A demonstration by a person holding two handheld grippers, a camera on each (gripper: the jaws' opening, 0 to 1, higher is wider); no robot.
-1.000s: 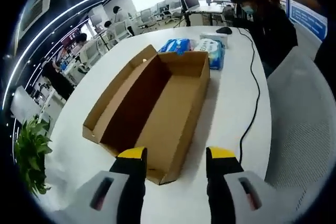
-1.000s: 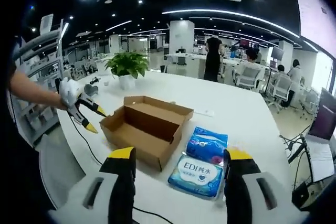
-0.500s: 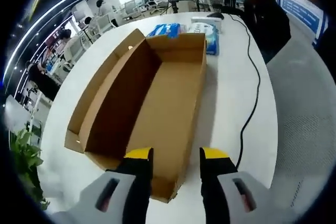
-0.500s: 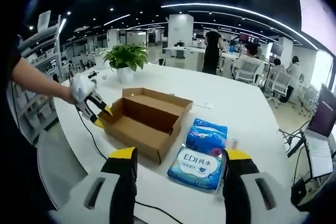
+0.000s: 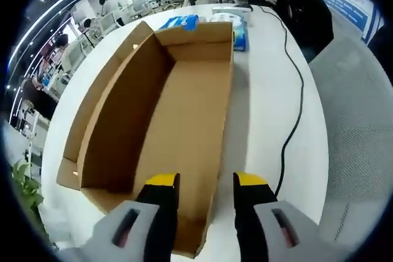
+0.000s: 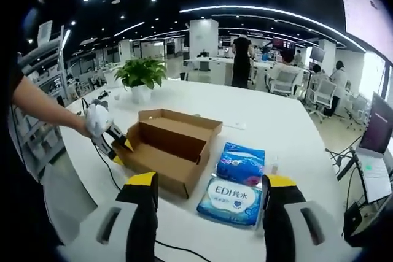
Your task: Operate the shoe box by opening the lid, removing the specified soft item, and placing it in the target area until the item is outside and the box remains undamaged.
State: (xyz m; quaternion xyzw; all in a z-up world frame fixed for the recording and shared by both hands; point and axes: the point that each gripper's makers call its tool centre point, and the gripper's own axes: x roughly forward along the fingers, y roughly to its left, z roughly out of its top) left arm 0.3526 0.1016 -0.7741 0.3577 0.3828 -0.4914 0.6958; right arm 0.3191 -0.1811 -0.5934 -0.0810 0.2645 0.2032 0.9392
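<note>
Open office: white table (image 6: 279,130), potted plant (image 6: 141,75), ceiling strip lights (image 6: 264,13).

Open-plan office, long ceiling light strips (image 6: 258,11), rows of desks with swivel chairs (image 6: 320,97), potted plant (image 6: 141,73), probably monitors beyond

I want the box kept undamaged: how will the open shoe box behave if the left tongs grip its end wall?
The shoe box looks empty and thin-walled, so probably light. Its end wall, between the open left tongs, would likely flex or crease, and it may slide on the smooth table.
</note>
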